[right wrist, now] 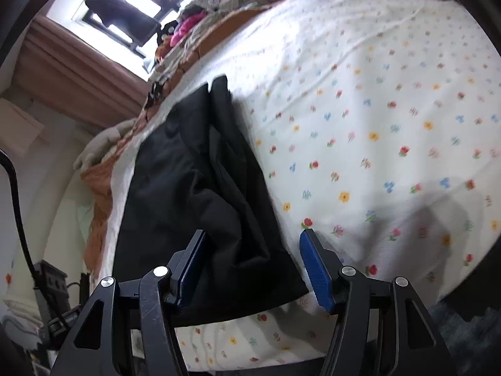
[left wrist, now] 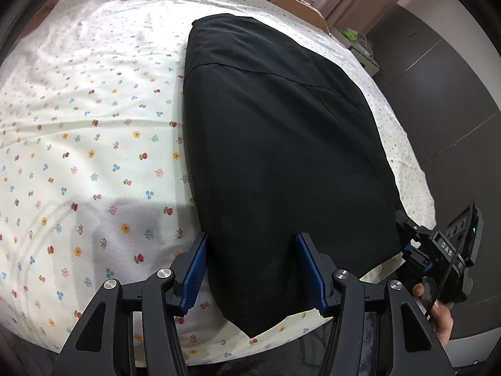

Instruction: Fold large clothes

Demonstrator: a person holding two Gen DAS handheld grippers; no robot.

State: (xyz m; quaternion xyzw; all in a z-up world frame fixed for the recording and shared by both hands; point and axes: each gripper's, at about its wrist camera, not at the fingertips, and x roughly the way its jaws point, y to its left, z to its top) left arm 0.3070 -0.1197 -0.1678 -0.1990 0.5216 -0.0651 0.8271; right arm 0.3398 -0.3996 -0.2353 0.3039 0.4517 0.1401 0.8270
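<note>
A large black garment (left wrist: 275, 144) lies lengthwise on a bed with a white flowered sheet (left wrist: 94, 131). My left gripper (left wrist: 250, 241) is open, its blue pads either side of the garment's near left corner, just above it. The right gripper shows at the right edge of the left wrist view (left wrist: 404, 238), at the garment's near right corner. In the right wrist view my right gripper (right wrist: 250, 238) is open over the garment's bunched near edge (right wrist: 206, 188), the left pad above the cloth, the right pad over the sheet (right wrist: 375, 109).
A brown quilt (right wrist: 97, 206) and piled bedding lie along the far side of the bed. A window with brown curtains (right wrist: 78, 72) stands beyond. Dark floor tiles (left wrist: 438, 87) lie to the right of the bed. A black cable (right wrist: 15, 188) hangs at left.
</note>
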